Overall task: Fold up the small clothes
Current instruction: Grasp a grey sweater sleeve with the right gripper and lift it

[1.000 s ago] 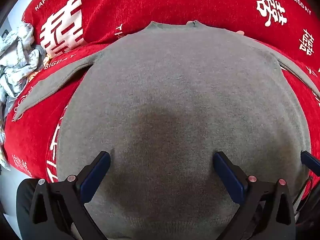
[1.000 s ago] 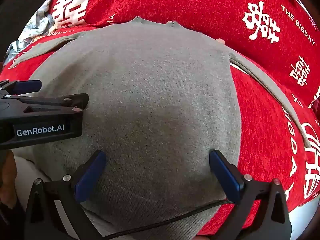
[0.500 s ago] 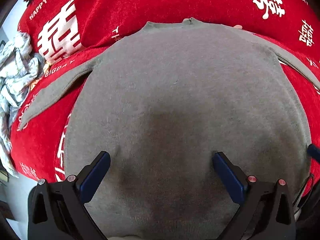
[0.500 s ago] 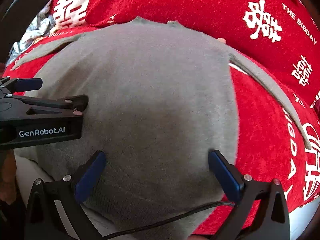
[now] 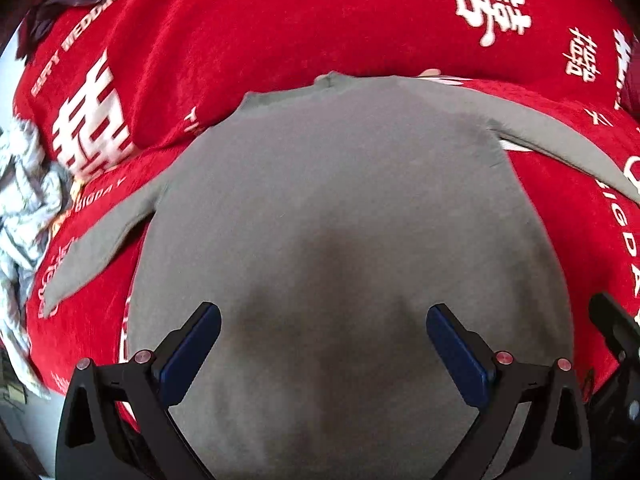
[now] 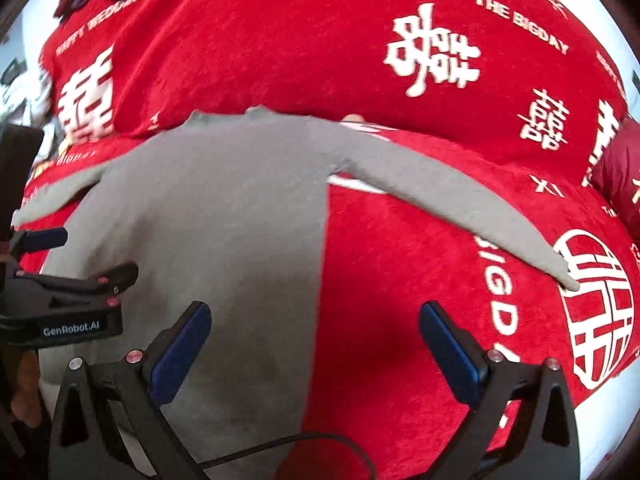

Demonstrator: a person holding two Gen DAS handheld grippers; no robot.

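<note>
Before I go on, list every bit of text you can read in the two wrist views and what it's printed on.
"GenRobot.AI": white label on the left gripper body, right wrist view.
"THE BIGDAY": white print on the red blanket.
"HAPPY WEDDING": same blanket, upper left, blurred but legible.
"BIGDAY": blanket, right side, running downward.
Large white double-happiness characters: printed repeatedly on the blanket.
Grey sweater: no text visible.

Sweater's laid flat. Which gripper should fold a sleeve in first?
Probably right: the right gripper hangs open at the grey sweater edge facing its outstretched sleeve; the left gripper is over mid-body.
</note>
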